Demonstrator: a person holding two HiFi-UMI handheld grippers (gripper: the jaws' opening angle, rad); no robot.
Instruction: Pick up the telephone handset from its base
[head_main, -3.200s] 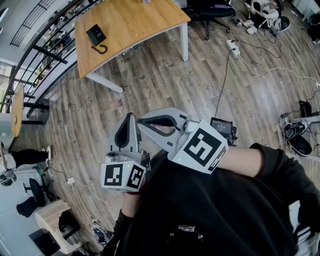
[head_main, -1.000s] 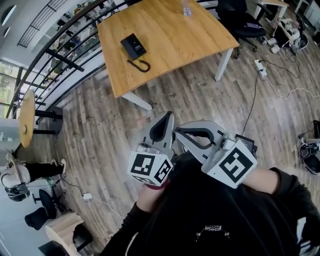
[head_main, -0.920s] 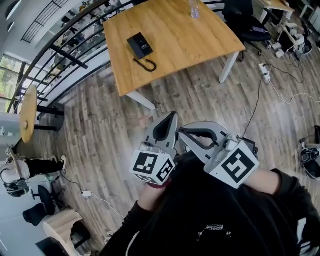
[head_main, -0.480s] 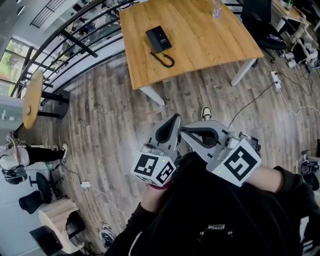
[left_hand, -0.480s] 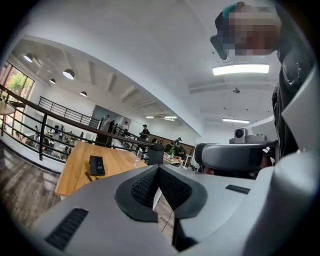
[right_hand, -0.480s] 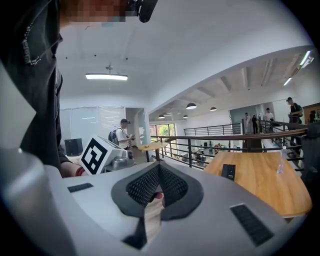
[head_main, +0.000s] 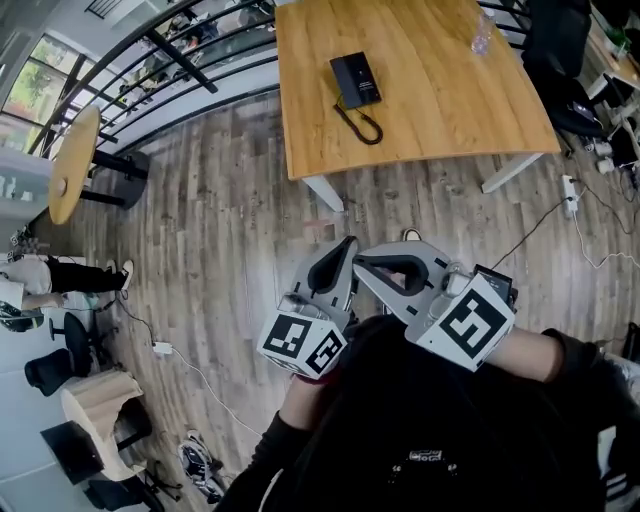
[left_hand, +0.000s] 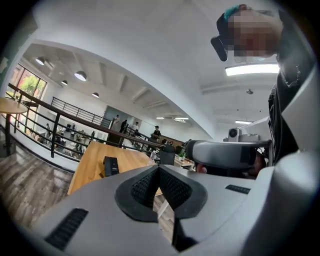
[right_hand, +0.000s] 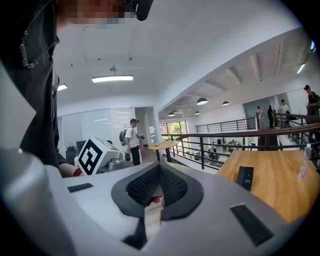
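Note:
A black telephone (head_main: 356, 78), its handset resting on the base and a coiled cord (head_main: 366, 124) trailing toward me, lies on the wooden table (head_main: 450, 110) far ahead. Both grippers are held close to my chest, well short of the table and above the floor. My left gripper (head_main: 347, 246) is shut with nothing in it, and my right gripper (head_main: 362, 262) beside it is shut and empty too. In the left gripper view the telephone (left_hand: 110, 165) is small beyond my left gripper (left_hand: 159, 169). In the right gripper view the telephone (right_hand: 245, 177) lies to the right of my right gripper (right_hand: 159, 167).
A clear bottle (head_main: 481, 35) stands at the table's far right. A black railing (head_main: 190, 45) runs behind the table, with a round side table (head_main: 72, 165) to the left. Cables and a power strip (head_main: 571, 190) lie on the wood floor at right. A person (right_hand: 132, 140) with a backpack stands far off.
The table and telephone have slid rightward and nearer in the head view as I walk toward them. Both grippers stay shut and held together before my chest.

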